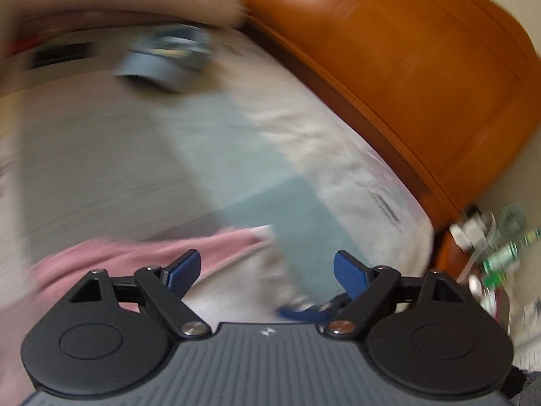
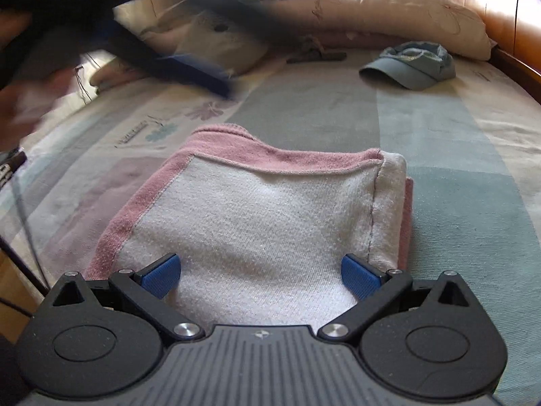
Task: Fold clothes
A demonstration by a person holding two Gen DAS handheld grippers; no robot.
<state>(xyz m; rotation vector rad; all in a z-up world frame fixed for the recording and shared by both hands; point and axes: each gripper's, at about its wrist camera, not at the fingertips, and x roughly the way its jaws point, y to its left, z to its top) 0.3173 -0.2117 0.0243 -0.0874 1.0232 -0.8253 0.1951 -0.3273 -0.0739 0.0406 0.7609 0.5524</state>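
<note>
A folded pink and white garment lies flat on the bed in front of my right gripper. That gripper is open and empty, its blue pads just above the garment's near edge. My left gripper is open and empty, raised above the bed; its view is motion-blurred. The garment's pink part shows low at the left there. The left gripper also appears as a dark blur in the right wrist view, up at the left above the bed.
A blue-grey cap lies on the bedsheet at the far right, also seen in the left wrist view. Pillows and a quilt line the far side. An orange wooden headboard stands at the right. A cluttered nightstand is beyond it.
</note>
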